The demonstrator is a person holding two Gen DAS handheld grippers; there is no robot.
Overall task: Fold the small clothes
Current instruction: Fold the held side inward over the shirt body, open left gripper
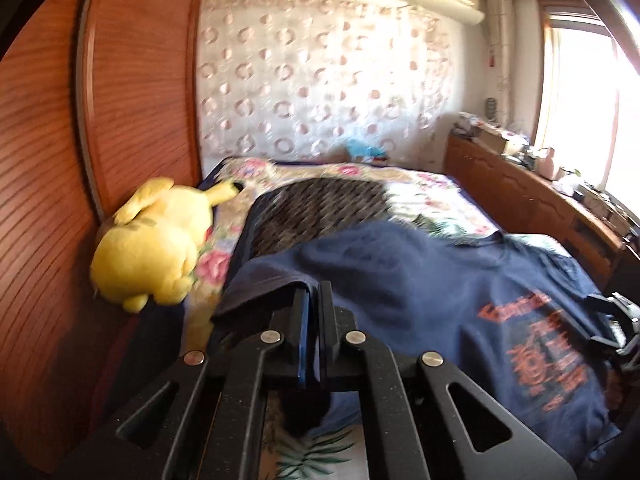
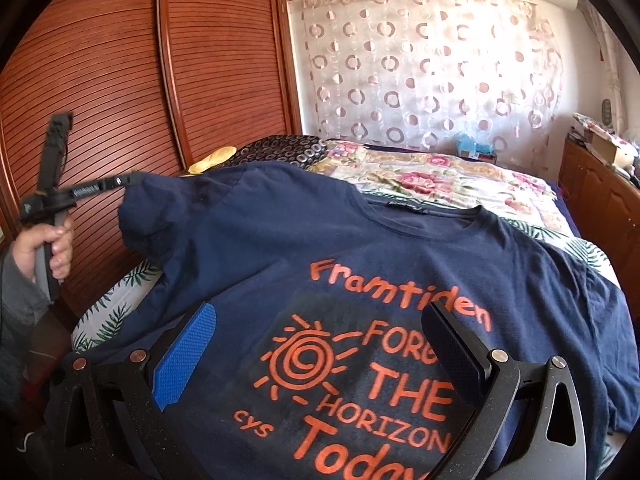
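Navy T-shirt is being lifted off the bed by its left sleeve, pinched in the left gripper, while the right gripper, jaws spread, is being held over the chest print.

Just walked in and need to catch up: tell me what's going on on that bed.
A person is folding a navy T-shirt spread print-up on the floral bedspread. The left gripper is shut on the shirt's sleeve and holds it lifted off the bed. The right gripper hovers open over the orange print, gripping nothing. A yellow plush toy lies by the wooden wardrobe.
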